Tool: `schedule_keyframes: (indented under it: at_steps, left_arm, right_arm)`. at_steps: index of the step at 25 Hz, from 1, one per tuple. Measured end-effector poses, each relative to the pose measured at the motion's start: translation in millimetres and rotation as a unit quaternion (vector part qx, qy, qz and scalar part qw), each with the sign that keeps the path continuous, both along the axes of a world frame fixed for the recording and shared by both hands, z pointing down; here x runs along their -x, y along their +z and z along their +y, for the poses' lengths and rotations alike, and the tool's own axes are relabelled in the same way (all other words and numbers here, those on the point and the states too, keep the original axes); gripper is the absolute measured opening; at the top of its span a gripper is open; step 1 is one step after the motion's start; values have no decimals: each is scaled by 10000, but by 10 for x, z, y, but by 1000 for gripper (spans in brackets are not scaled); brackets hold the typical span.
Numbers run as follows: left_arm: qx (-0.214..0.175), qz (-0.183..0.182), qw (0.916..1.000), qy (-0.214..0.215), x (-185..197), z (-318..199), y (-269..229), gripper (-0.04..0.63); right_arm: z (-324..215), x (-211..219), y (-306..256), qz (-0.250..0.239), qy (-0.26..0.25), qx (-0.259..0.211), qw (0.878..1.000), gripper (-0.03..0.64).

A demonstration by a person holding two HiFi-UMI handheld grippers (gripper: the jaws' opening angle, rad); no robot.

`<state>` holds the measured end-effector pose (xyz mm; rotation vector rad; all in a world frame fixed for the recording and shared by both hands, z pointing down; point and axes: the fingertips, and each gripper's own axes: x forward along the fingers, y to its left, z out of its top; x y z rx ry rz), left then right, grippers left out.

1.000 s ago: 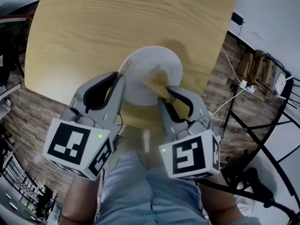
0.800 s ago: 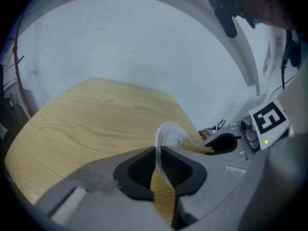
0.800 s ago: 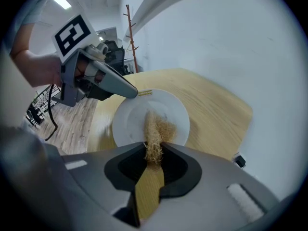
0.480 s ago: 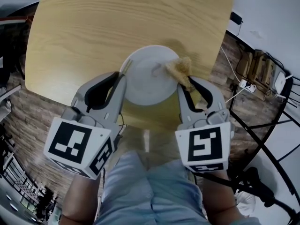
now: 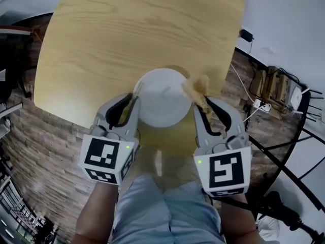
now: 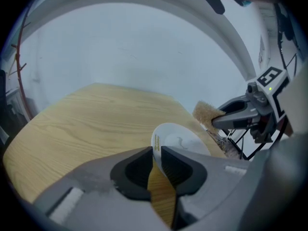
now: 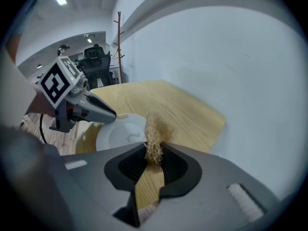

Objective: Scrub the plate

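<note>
Pale wood-grain surface (image 5: 127,34) fills the upper half of the head view, with brick-patterned floor (image 5: 45,136) along the left and lower left and white cables (image 5: 254,105) trailing at the right. A white plate (image 5: 160,98) sits near the surface's lower edge, at the middle of the frame, with a faint squiggly smear on its face.

At the lower left, the left gripper (image 5: 136,96) reaches up to the plate's left rim. Its own view shows the jaws nearly together, with only a narrow gap between them, and the plate's thin rim stands in that gap with the dark pads pressed against both sides. The rim is clamped there.

At the lower right, the right gripper (image 5: 201,105) is clenched on a tan, fibrous scrubber (image 5: 197,89). In the right gripper view the jaws pinch the scrubber's lower end, and its frayed tuft stands up above the fingertips. The scrubber is at the plate's upper right rim, just beside the edge. Whether it touches the plate cannot be told. The two grippers are at opposite sides of the plate, with its bare white face between them.

The person's legs in light blue trousers (image 5: 167,207) show at the bottom of the head view.
</note>
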<state>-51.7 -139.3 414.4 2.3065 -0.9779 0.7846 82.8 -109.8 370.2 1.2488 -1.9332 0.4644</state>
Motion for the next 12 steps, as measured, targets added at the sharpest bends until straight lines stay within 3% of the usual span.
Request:
schedule_keyframes:
  at_steps: [8, 12]
  left_arm:
    - [-259, -60, 9996, -118, 91, -3, 86, 61]
    - [-825, 206, 9958, -326, 156, -85, -362, 61]
  right_arm:
    - [66, 16, -273, -335, 272, -298, 9986, 74]
    - [56, 88, -520, -966, 496, -677, 9918, 75]
